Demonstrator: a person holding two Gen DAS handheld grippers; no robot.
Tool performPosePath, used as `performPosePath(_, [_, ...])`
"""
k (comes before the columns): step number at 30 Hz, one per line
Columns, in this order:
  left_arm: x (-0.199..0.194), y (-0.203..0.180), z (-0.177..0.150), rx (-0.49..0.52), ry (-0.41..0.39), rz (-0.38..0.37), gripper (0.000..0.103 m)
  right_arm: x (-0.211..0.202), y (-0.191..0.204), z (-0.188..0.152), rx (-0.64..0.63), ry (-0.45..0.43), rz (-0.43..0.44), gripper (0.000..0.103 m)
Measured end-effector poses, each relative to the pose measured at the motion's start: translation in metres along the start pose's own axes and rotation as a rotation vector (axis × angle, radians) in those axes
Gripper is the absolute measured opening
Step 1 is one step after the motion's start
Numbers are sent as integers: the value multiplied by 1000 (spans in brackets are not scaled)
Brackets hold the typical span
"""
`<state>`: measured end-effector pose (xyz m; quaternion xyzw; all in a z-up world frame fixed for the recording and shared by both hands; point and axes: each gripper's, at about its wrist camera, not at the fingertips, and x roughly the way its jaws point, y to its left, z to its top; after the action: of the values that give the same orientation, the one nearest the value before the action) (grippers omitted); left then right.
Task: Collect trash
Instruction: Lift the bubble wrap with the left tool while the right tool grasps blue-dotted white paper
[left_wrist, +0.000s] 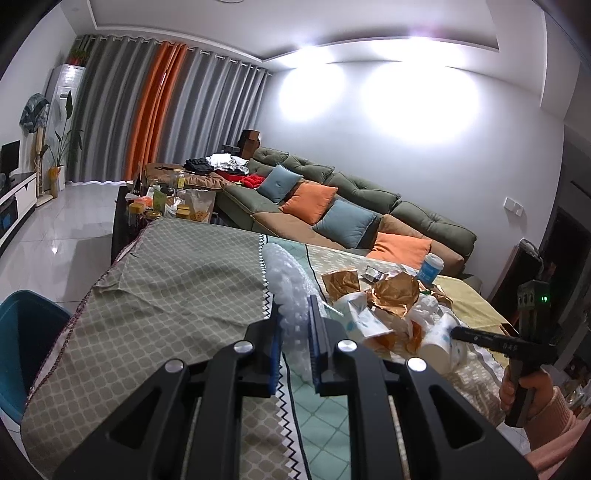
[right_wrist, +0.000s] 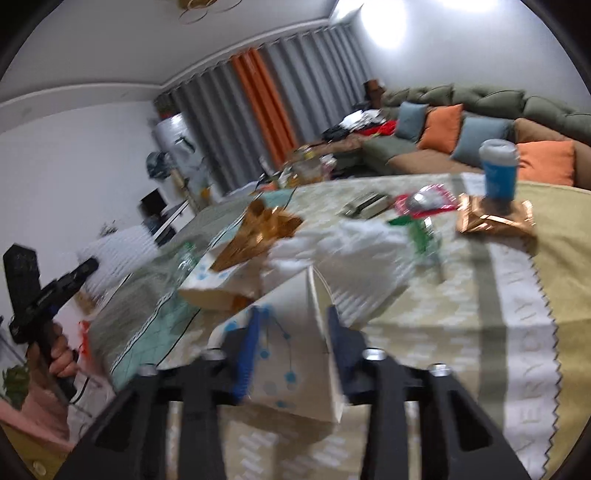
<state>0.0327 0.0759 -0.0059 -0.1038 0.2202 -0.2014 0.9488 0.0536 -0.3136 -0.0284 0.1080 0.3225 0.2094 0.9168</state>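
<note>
Patterned cloth covers the table (left_wrist: 155, 280) in a living room, with a green sofa (left_wrist: 369, 199) beyond its far edge and a blue bin (left_wrist: 26, 332) at its near left corner. Near the middle, the left gripper (left_wrist: 295, 317) has its jaws narrowed onto a sheet of bubble wrap (left_wrist: 284, 280). To the right, the right gripper (right_wrist: 291, 325) pinches a white paper cup (right_wrist: 288, 332) with blue dots at the near edge of a trash pile (left_wrist: 391, 306) of copper foil, tissue and cups.
</note>
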Motion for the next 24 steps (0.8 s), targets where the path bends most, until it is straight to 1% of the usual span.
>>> performPosePath(3, [-6,-1,0,5,-9,4,14,-4,11,3,-23,-9,52,11])
performPosePath(5, [-10,1,-1,5,-15,7,14,-6,24,7,-51,-9,71,4])
performPosePath(6, [-13,2,0,4,-20,11,14,-6,29,8,-65,-10,79,4])
performPosePath(10, [-24,10,0,5,-37,35,14,-5,58,15,-115,-25,135,4])
performPosePath(14, [-37,22,0,1,-47,88,14,5,90,23,-166,-24,208,4])
performPosePath(20, [-58,51,-2,-34,-61,171,14,47,146,43,-243,-6,340,4])
performPosePath(24, [-73,75,-4,-60,-69,241,14,80,184,51,-290,19,406,4])
